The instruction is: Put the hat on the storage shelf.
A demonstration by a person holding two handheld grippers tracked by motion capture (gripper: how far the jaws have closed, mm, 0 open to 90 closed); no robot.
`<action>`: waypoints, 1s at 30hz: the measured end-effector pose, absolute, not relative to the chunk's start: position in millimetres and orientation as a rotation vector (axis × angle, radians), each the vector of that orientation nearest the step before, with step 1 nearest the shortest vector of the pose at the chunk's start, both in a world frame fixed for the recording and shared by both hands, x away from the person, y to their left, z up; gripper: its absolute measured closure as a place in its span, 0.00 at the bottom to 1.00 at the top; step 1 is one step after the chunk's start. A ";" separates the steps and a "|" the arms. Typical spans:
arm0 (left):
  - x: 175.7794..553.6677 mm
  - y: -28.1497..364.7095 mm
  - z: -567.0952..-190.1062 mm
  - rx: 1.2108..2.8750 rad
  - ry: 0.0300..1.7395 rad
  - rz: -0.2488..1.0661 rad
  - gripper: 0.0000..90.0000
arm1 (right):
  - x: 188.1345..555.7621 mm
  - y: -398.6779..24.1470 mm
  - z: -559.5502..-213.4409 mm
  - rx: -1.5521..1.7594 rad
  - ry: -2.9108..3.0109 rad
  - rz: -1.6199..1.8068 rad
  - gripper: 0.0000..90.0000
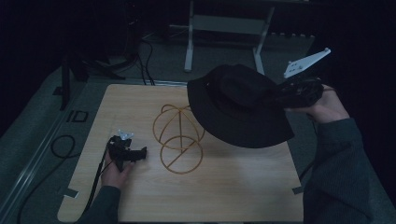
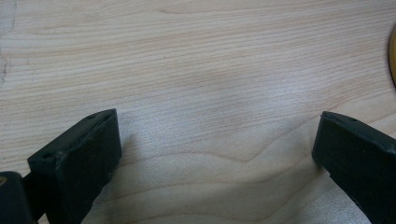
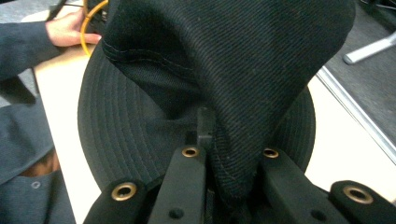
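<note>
A black bucket hat (image 1: 240, 105) is held above the wooden table (image 1: 224, 186), its crown pinched by the right gripper (image 3: 224, 154). The left gripper (image 1: 140, 153), jaws spread, is rested near the wire hat stand (image 1: 179, 137).

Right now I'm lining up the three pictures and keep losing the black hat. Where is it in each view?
High view: the black hat hangs above the table's right half, pinched at its crown by the right gripper.
Right gripper view: hat across the centre, crown fabric between the jaws.
Left gripper view: I can't find it here; wood grain and open jaws.
Shared landmark: the yellow wire stand.
</note>
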State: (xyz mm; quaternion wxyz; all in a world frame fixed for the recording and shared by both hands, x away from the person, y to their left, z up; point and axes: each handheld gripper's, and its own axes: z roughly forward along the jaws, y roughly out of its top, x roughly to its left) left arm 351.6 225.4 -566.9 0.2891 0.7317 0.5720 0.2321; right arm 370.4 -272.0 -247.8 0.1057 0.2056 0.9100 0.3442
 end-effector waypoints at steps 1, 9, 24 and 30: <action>351.6 225.4 -566.9 1.953 1.527 0.620 0.02 | 370.6 -271.3 -247.2 0.596 2.684 1.031 0.97; 351.6 225.3 -567.1 1.951 1.526 0.621 0.02 | 370.1 -263.0 -243.4 0.526 2.709 1.099 0.97; 351.6 225.5 -566.9 1.955 1.526 0.620 0.02 | 377.3 -235.2 -241.7 0.443 2.748 1.132 0.97; 351.6 225.5 -566.9 1.955 1.526 0.619 0.02 | 379.9 -228.4 -242.8 0.428 2.758 1.138 0.97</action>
